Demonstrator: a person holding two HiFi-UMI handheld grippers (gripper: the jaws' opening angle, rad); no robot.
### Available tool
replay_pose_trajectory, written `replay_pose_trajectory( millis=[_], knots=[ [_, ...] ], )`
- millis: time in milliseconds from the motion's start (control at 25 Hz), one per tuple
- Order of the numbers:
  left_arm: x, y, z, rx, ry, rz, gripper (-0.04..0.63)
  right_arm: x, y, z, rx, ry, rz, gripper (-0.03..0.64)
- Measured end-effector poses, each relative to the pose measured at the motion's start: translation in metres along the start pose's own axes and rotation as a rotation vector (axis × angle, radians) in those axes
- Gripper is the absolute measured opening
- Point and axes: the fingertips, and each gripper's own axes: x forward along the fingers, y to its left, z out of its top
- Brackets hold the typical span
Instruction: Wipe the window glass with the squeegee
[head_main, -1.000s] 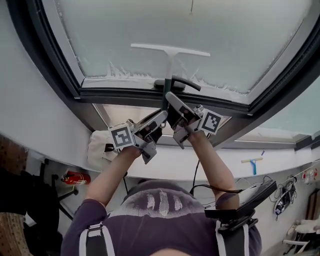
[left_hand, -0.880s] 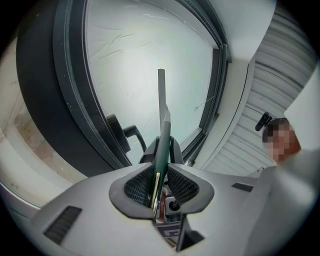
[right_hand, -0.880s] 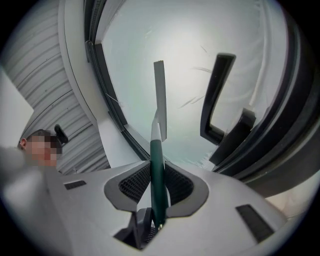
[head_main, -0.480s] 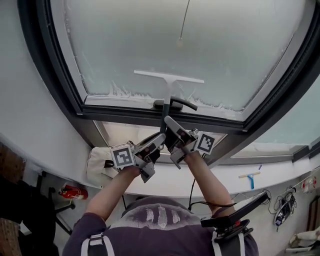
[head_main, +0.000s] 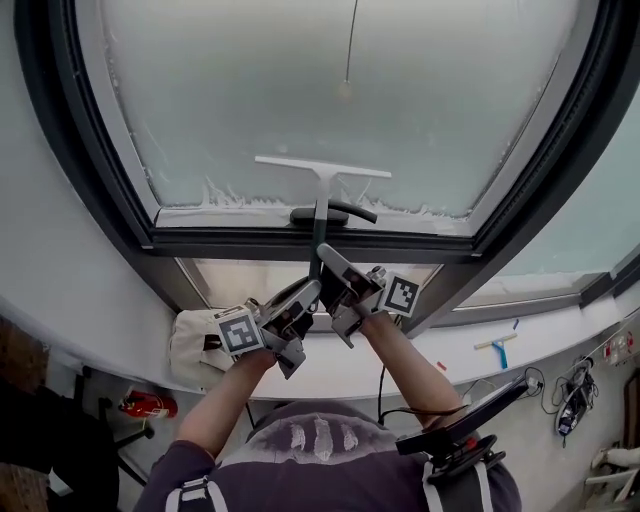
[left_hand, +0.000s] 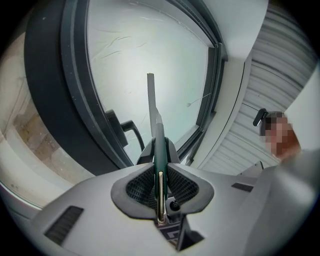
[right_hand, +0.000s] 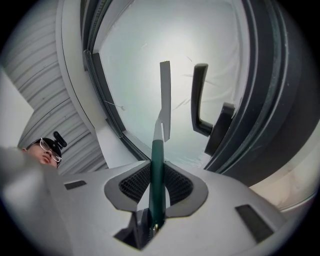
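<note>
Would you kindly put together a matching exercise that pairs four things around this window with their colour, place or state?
Things:
1. squeegee
2. window handle
3. fire extinguisher
4. bag

Descriptions:
A. red, low at the left
B. white, on the ledge
C. black, on the bottom frame
D. clamped in the left gripper and the right gripper

Pairs: 1-D, 2-C, 3-A, 4-B
</note>
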Motion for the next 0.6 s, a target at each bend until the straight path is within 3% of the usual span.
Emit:
replay_pose_trajectory(
  millis=[360,600],
  knots=[
    [0.037,-0.034,-0.002,0.044,0.038,-0.121,0.086,-0.012,0.044,0.033,-0.166,-0.025,0.037,0.087],
    [0.089,-0.057,-0.007,0.081,0.087,-0.204,0.086,-0.031,0.075,0.081,-0.28,-0.075,0.059,0.087]
  ],
)
